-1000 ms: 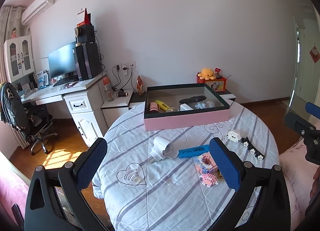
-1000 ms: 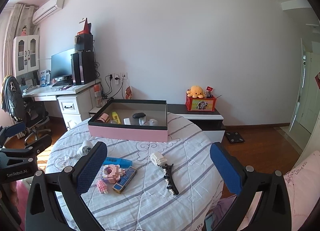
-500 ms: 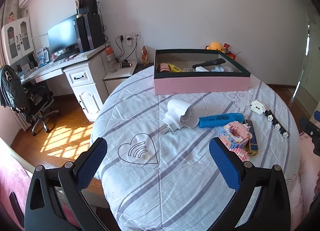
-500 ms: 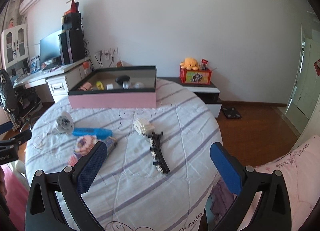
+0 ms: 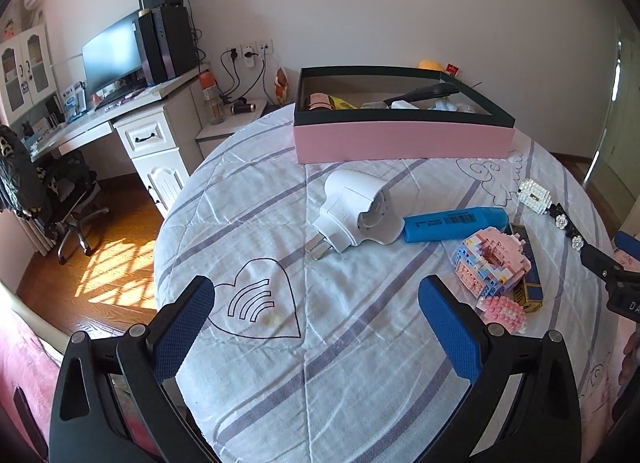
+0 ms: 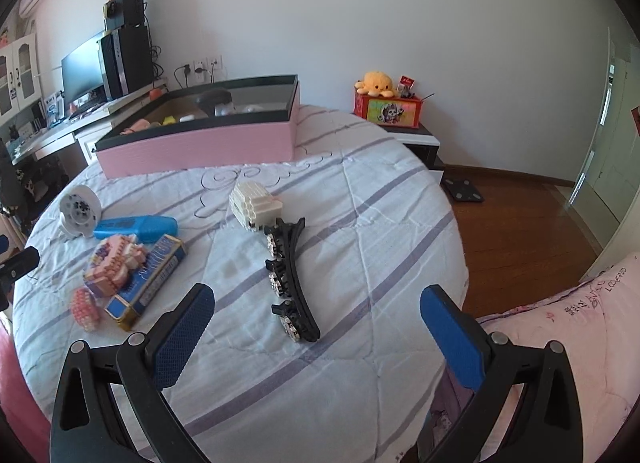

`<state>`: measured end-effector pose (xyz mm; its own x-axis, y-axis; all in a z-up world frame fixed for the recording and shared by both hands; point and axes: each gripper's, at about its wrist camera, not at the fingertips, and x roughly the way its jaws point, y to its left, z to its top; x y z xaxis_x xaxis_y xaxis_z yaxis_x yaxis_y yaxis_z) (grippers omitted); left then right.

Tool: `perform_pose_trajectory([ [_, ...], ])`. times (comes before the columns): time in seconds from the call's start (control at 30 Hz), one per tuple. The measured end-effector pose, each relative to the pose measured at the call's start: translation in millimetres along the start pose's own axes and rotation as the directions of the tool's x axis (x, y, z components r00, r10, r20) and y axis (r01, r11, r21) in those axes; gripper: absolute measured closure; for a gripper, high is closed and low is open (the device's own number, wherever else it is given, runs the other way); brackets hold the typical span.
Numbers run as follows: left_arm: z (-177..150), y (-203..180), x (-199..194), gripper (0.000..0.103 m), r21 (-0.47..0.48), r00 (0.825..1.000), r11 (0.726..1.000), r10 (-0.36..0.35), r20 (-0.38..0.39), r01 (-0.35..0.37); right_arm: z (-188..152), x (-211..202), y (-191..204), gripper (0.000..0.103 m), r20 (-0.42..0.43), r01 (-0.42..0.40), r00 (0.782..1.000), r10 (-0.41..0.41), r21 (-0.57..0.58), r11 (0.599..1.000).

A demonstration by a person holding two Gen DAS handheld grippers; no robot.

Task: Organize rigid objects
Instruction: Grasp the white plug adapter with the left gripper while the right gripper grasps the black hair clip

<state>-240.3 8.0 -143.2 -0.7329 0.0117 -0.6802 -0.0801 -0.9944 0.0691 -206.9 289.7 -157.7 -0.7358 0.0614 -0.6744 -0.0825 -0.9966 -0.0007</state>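
Note:
A pink box [image 5: 404,141] with a dark rim holds several items at the table's far side; it also shows in the right wrist view [image 6: 200,145]. In front of it lie a white plug adapter [image 5: 356,209], a blue marker [image 5: 456,223], a pink brick model [image 5: 492,263] on a blue tin [image 6: 150,277], a white brick model [image 6: 256,205] and a black hair clip [image 6: 290,279]. My left gripper [image 5: 316,321] is open and empty, low over the cloth, short of the adapter. My right gripper [image 6: 316,329] is open and empty, just short of the hair clip.
The round table [image 5: 280,383] has a striped white cloth with a heart print [image 5: 256,307]. A desk with monitor [image 5: 116,63] and an office chair [image 5: 60,191] stand at the left. A low cabinet with a red box and yellow plush [image 6: 384,103] is behind the table.
Both grippers have moved forward and down toward the table, so the objects look larger and closer. Both stay open. Nothing on the table has moved.

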Motion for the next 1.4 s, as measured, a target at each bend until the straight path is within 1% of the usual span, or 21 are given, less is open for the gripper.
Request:
perform_pose_trajectory([
  [0.1,2,2,5,0.0,-0.005,1.0,1.0,0.006,-0.006,-0.006,0,10,-2,0.001,-0.006,-0.029,1.0,0.029,0.01,1.0],
  [0.13,2,4,5,0.0,-0.008,1.0,1.0,0.006,-0.006,-0.006,1,13,-2,0.004,-0.008,-0.033,0.999,0.033,0.014,0.999],
  [0.17,3,5,6,0.0,-0.009,1.0,1.0,0.005,-0.008,-0.006,3,17,-3,0.014,-0.009,-0.033,0.999,0.033,0.013,0.999],
  [0.2,3,7,7,0.0,-0.011,1.0,1.0,0.006,-0.009,-0.006,4,20,-2,0.031,-0.014,-0.032,0.999,0.032,0.007,0.999],
  [0.27,4,8,9,0.0,-0.013,1.0,1.0,0.01,-0.011,-0.01,6,29,-1,0.045,-0.032,-0.042,0.999,0.042,-0.005,0.999],
  [0.33,5,10,13,0.0,-0.014,1.0,1.0,0.014,-0.017,-0.015,8,35,1,0.046,-0.043,-0.042,0.998,0.041,-0.027,0.999],
  [0.37,5,11,14,0.0,-0.016,1.0,1.0,0.016,-0.018,-0.016,8,36,2,0.048,-0.042,-0.042,0.998,0.041,-0.035,0.999],
  [0.43,6,12,17,0.0,-0.02,1.0,1.0,0.017,-0.022,-0.017,8,36,4,0.065,-0.043,-0.062,0.997,0.06,-0.055,0.997],
  [0.47,8,13,19,0.0,-0.022,1.0,1.0,0.015,-0.022,-0.015,9,35,6,0.083,-0.043,-0.081,0.996,0.078,-0.067,0.995],
  [0.53,11,13,22,0.0,-0.022,1.0,1.0,0.011,-0.023,-0.011,9,34,10,0.084,-0.049,-0.091,0.995,0.087,-0.087,0.992],
  [0.73,27,14,33,0.0,-0.011,1.0,1.0,-0.009,-0.01,0.009,14,36,7,0.084,-0.042,-0.107,0.994,0.104,-0.068,0.992],
  [0.87,36,13,47,0.0,-0.008,0.999,1.0,-0.025,-0.022,0.025,14,41,7,0.084,-0.045,-0.107,0.993,0.105,-0.057,0.993],
  [1.07,47,11,67,0.001,-0.023,0.997,0.997,-0.073,-0.028,0.072,16,44,9,0.084,-0.046,-0.104,0.994,0.101,-0.054,0.993],
  [1.1,48,9,69,0.005,-0.02,0.996,0.997,-0.079,-0.029,0.078,16,44,9,0.084,-0.047,-0.101,0.994,0.099,-0.057,0.993],
  [1.13,49,8,72,0.017,-0.017,0.996,0.996,-0.086,-0.029,0.086,16,44,9,0.084,-0.048,-0.101,0.994,0.099,-0.058,0.993],
  [1.17,49,6,74,0.027,-0.014,0.995,0.995,-0.096,-0.034,0.095,16,44,9,0.084,-0.048,-0.103,0.994,0.1,-0.056,0.993],
  [1.2,49,5,77,0.044,-0.014,0.992,0.993,-0.12,-0.042,0.119,16,45,8,0.084,-0.048,-0.107,0.993,0.104,-0.051,0.993],
  [1.23,49,5,78,0.058,-0.017,0.988,0.989,-0.149,-0.038,0.148,16,45,8,0.084,-0.049,-0.108,0.993,0.105,-0.05,0.993],
  [1.27,48,3,77,0.066,-0.011,0.984,0.984,-0.177,-0.034,0.176,17,45,9,0.084,-0.049,-0.107,0.993,0.104,-0.051,0.993],
  [1.33,48,-1,73,0.069,0.013,0.987,0.988,-0.157,-0.026,0.157,17,45,10,0.084,-0.05,-0.104,0.994,0.101,-0.053,0.993],
  [1.4,46,-4,70,0.069,0.041,0.99,0.989,-0.14,-0.022,0.14,17,45,10,0.084,-0.049,-0.101,0.994,0.099,-0.053,0.993],
])
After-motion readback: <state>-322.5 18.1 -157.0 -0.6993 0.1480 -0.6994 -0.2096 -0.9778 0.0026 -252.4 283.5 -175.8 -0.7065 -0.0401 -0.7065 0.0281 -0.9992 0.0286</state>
